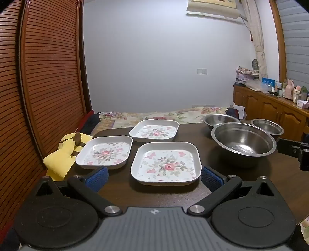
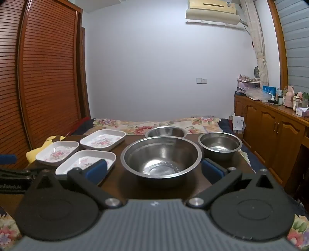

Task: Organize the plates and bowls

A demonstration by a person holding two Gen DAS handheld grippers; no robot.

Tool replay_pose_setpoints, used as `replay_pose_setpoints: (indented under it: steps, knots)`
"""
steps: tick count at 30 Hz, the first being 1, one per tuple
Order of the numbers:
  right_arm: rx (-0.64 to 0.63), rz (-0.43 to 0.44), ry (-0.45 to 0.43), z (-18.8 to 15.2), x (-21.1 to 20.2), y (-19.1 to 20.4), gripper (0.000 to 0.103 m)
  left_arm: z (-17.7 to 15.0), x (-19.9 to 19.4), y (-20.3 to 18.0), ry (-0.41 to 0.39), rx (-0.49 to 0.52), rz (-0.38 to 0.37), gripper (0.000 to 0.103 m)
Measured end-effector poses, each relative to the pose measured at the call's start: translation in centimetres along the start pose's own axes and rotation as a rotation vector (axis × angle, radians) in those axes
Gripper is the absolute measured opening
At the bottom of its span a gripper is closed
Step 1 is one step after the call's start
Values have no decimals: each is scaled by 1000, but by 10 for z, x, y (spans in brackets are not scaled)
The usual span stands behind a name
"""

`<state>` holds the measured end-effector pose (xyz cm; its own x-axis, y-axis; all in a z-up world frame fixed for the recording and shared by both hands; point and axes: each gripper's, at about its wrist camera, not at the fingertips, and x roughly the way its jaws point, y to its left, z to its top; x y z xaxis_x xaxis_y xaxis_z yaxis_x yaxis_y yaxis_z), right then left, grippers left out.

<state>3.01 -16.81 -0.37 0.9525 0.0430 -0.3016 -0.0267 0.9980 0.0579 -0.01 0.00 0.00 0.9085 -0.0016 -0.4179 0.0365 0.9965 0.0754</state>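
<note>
Left wrist: yellow cushion [image 1: 61, 154] fully seen | right wrist: air conditioner [image 2: 212, 11] | both claws wide, empty.

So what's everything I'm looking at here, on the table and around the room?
square plates: three, white with pink flower print, left half of the table, none stacked
metal bowls: three, silver, right half of the table; the biggest nearest, two smaller ones behind it
table: one, dark brown, under all the dishes
yellow cushion: one, yellow with brown trim, off the table's left edge
bed cover: one, floral, beyond the table
slatted doors: reddish brown, left wall
cabinet: one, wooden, right wall, bottles and boxes on top
air conditioner: one, cream, high on the back wall
left gripper: blue fingers wide open, facing the nearest plate, empty
right gripper: blue fingers wide open, facing the biggest bowl, empty
</note>
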Motion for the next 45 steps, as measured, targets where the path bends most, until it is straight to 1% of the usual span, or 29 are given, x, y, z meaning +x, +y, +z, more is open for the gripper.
replay_pose_setpoints:
  steps: [15, 17, 19, 45]
  knots:
    - [-8, -4, 3, 0, -4, -1, 103, 1, 2, 4, 1, 6, 0, 103]
    - [-9, -5, 2, -2, -5, -1, 103, 0, -3, 2, -4, 9, -2, 103]
    - [-7, -6, 6, -2, 0, -1, 103, 0, -1, 0, -6, 11, 2, 103]
    - [-5, -7, 19, -4, 1, -2, 103, 0, -3, 1, -10, 9, 2, 103]
